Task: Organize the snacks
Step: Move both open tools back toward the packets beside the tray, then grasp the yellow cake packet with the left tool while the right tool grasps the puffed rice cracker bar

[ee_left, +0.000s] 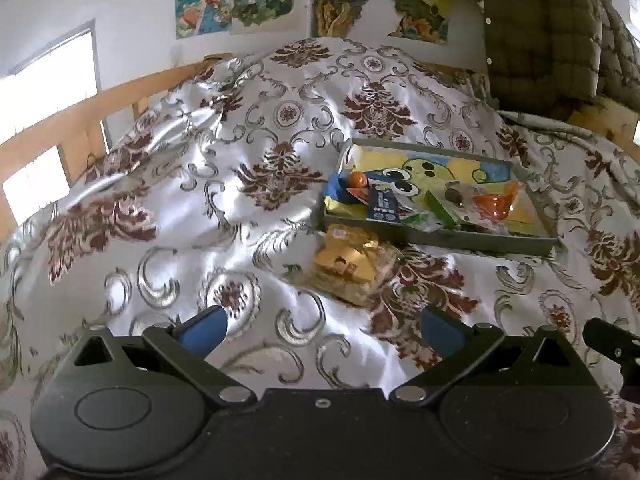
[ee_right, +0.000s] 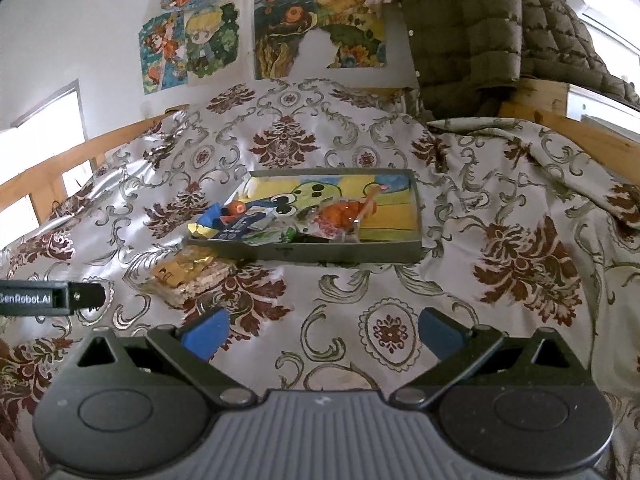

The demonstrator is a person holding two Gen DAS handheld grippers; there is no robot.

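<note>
A shallow grey tray (ee_left: 440, 238) with a cartoon frog picture on its floor lies on the bed; it also shows in the right wrist view (ee_right: 320, 252). Several snack packets lie in it: an orange ball (ee_left: 357, 179), a dark blue packet (ee_left: 385, 205), a green one (ee_left: 438, 208) and an orange-and-clear wrapper (ee_left: 494, 202). A yellow wrapped snack bar (ee_left: 347, 265) lies on the bedspread just in front of the tray's left end, also in the right wrist view (ee_right: 192, 274). My left gripper (ee_left: 324, 330) is open and empty, short of the bar. My right gripper (ee_right: 324, 330) is open and empty, to the bar's right.
The bed has a shiny white bedspread (ee_left: 240, 184) with brown floral patterns, rumpled on the right. A wooden bed rail (ee_left: 60, 128) runs along the left. An olive quilted jacket (ee_right: 480, 32) hangs at the back right. Posters (ee_right: 260, 32) hang on the wall.
</note>
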